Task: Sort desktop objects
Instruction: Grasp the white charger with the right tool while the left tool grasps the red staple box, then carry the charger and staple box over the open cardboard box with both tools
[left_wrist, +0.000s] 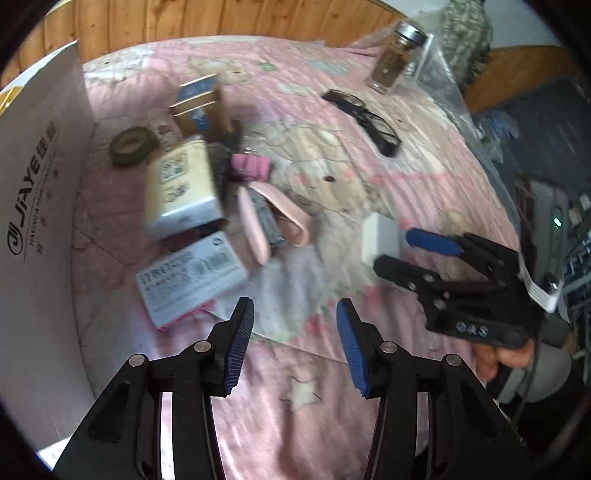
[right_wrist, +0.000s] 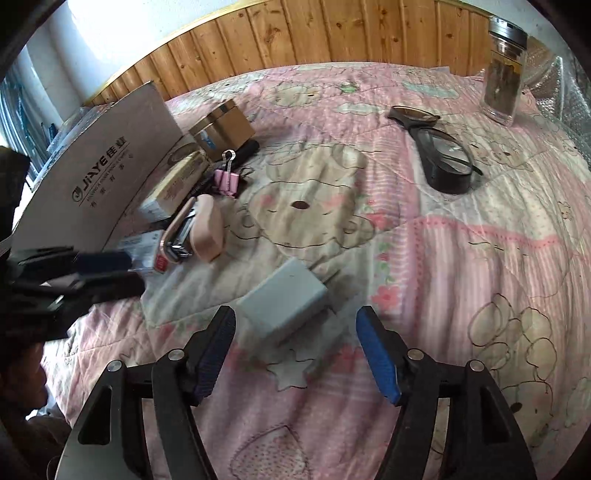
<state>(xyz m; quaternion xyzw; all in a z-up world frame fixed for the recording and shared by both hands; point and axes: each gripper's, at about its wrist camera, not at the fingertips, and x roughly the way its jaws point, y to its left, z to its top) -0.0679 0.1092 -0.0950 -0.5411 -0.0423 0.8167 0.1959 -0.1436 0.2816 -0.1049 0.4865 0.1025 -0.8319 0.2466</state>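
Note:
My right gripper (right_wrist: 295, 319) is open, angled down over the pink quilt. A white charger block (right_wrist: 286, 301) lies between and just ahead of its tips, and the pads are not pressing on it. The left wrist view shows that same right gripper (left_wrist: 395, 249) straddling the charger (left_wrist: 378, 232). Open and with nothing between its fingers, my left gripper (left_wrist: 294, 314) hovers near a white labelled box (left_wrist: 190, 275). Beyond lie a pink stapler (left_wrist: 275, 216), a pink binder clip (left_wrist: 251, 167) and a cream box (left_wrist: 179, 190). The left gripper (right_wrist: 133, 273) shows blurred at the right wrist view's left edge.
A white cardboard box wall (left_wrist: 40, 206) stands along the left. A tape roll (left_wrist: 133, 146) and a gold tin (left_wrist: 201, 105) sit near it. Black glasses (right_wrist: 448, 158) and a glass jar (right_wrist: 504, 66) lie at the far right. Wooden panelling (right_wrist: 295, 33) backs the bed.

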